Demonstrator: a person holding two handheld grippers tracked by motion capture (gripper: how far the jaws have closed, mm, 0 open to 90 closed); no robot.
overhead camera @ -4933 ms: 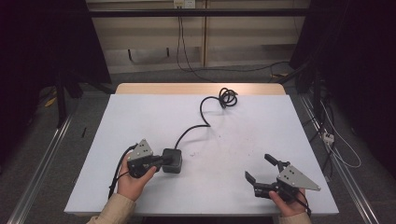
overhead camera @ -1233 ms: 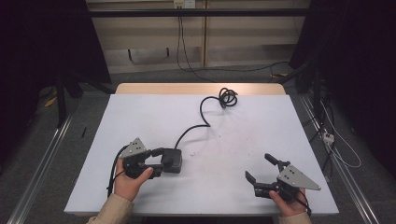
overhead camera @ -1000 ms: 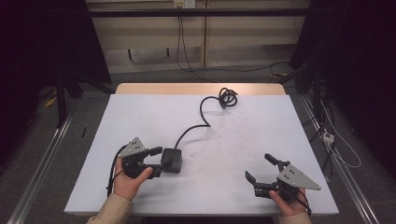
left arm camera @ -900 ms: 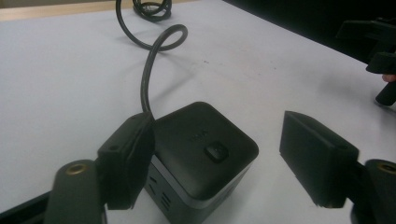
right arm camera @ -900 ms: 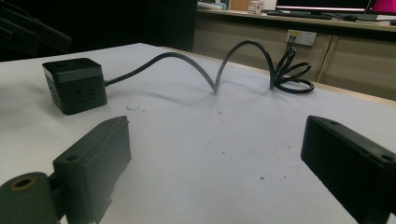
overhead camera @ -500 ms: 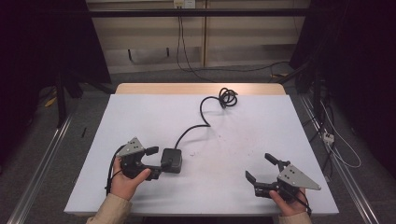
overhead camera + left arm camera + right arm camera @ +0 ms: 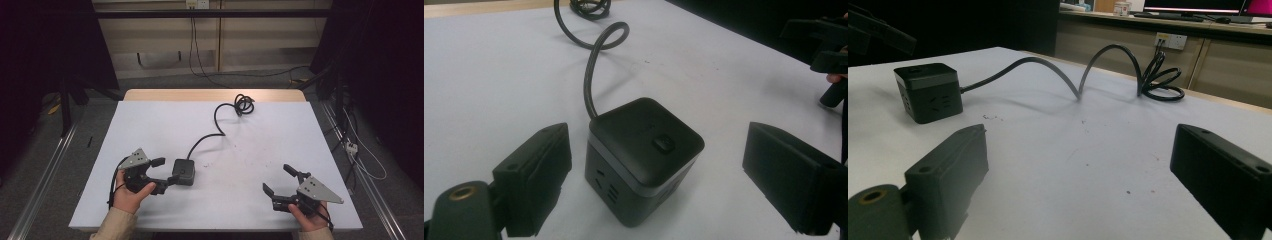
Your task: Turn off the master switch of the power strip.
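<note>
Behind socket cube (image 7: pixel 183 171), coiled cable (image 7: pixel 243 104), table (image 7: pixel 270 135)

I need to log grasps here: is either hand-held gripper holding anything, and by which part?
Nothing is held. The left hand-held gripper has just been opening around the black socket cube, pads clear of it. The right hand-held gripper stands open.
</note>
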